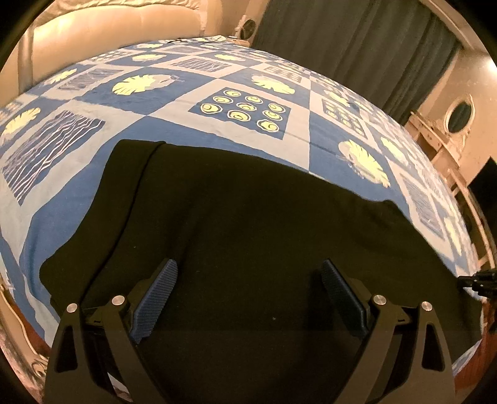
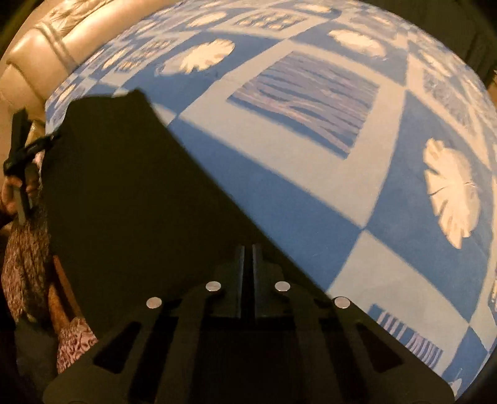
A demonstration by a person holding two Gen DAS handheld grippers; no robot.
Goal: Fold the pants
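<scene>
The right hand-held gripper [image 2: 248, 248] points steeply down with its jaws clenched at the near edge of the black pants [image 1: 236, 217], probably pinching cloth, though dark on dark hides the pinch; to fold cleanly it should carry that edge low and straight so the layers meet square. The left hand-held gripper [image 1: 248, 292] hangs released, angled down over the middle of the pants, pads apart with nothing between them. The pants lie flat on the blue patterned bedspread [image 1: 248, 80], the padded headboard [image 1: 102, 21] beyond.
</scene>
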